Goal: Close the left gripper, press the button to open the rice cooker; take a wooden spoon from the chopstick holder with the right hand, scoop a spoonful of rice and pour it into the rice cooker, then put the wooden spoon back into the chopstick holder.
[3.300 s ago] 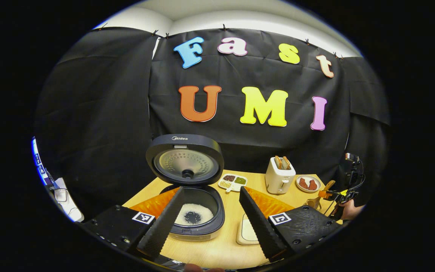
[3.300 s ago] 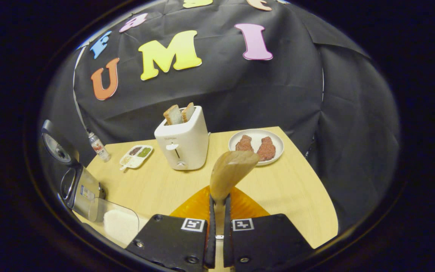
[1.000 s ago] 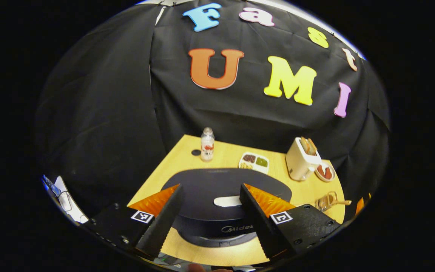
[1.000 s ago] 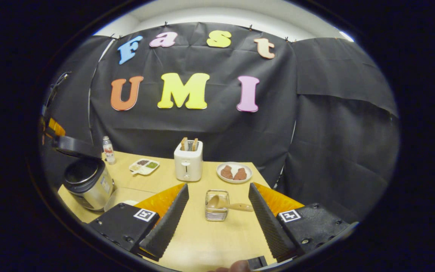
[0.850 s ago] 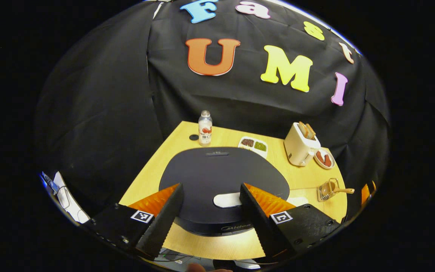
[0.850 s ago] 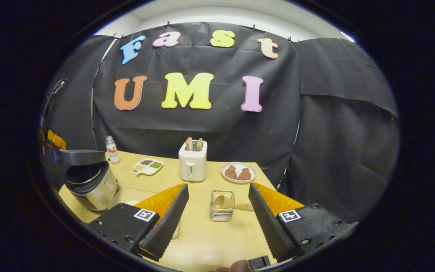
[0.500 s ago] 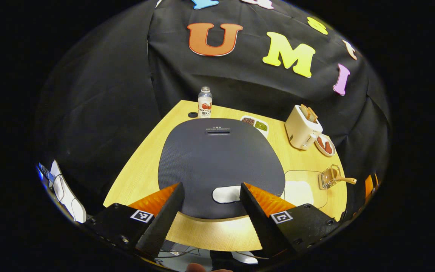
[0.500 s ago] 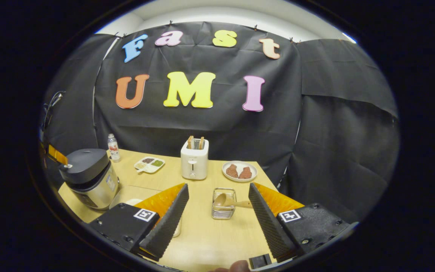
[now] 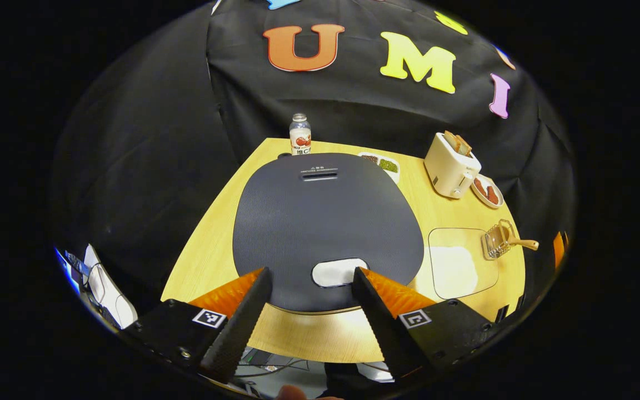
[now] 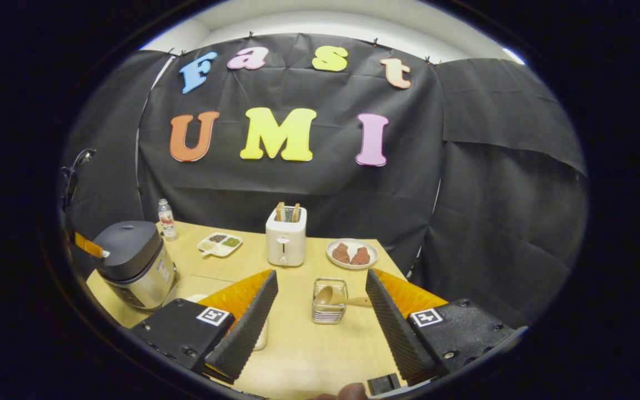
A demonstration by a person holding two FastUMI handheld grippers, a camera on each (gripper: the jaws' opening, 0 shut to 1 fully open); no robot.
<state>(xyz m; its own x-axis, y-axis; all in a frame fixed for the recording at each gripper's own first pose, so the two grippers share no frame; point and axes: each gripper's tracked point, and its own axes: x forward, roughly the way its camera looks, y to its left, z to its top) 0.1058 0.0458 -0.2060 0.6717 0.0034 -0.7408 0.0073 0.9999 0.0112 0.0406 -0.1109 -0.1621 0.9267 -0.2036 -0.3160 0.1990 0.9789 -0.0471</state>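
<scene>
Left tongs [image 9: 309,311] spread wide above shut rice cooker [image 9: 325,222]. Right tongs [image 10: 320,328] wide; wooden spoon [image 10: 338,299] seen apparently resting in chopstick holder [image 10: 328,311] on tabletop [image 10: 320,355].

toaster [image 10: 286,243] with bread, plate [image 10: 351,254] of perhaps meat, bottle [image 10: 166,219]

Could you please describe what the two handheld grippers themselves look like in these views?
Both the left gripper and right gripper have black bodies, each half carrying a small square black-and-white marker, with orange ribbed panels behind two long wedge-shaped fingers whose inner faces are ridged.
</scene>
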